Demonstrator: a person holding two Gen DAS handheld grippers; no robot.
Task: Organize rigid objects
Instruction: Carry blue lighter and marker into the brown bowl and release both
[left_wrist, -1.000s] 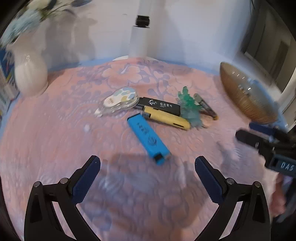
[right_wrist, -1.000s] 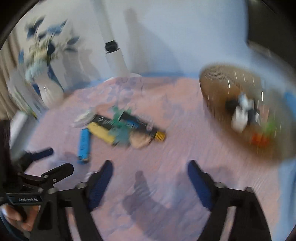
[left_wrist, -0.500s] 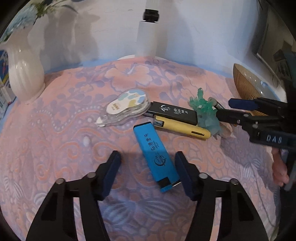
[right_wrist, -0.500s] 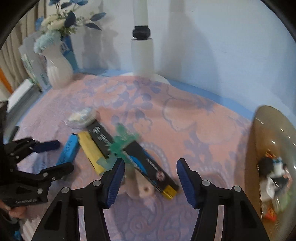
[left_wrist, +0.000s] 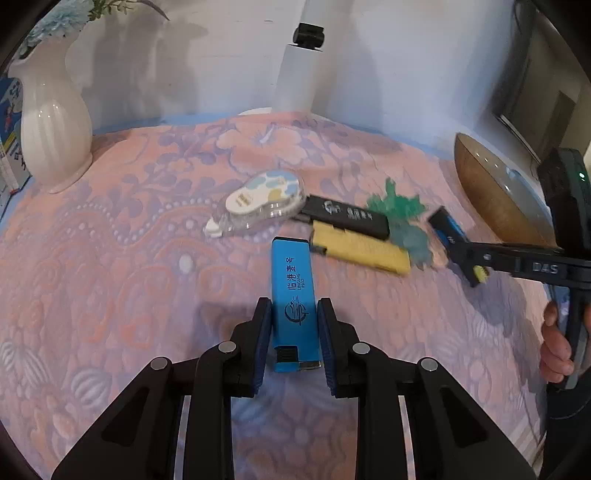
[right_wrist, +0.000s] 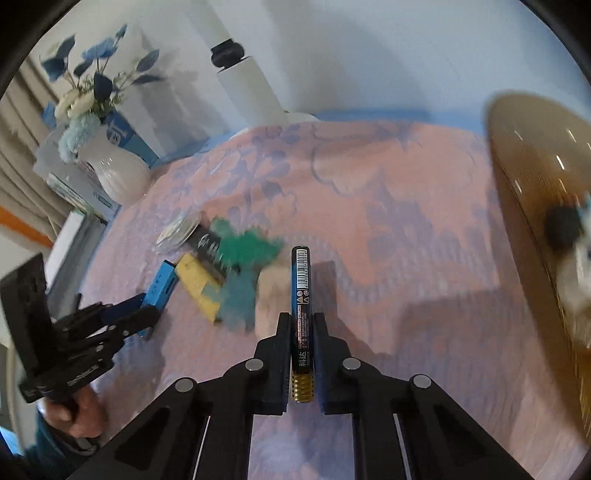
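My left gripper is clamping the blue lighter; my right gripper is clamping the black lighter, open cloth spreading toward the bowl.

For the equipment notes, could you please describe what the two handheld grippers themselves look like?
Both are black plastic frames with round silver pins at the joints. The left gripper has fingers lined with blue pads. The right gripper is the same build; the left view shows white "DAS" lettering on its side and a small green light on its black body.
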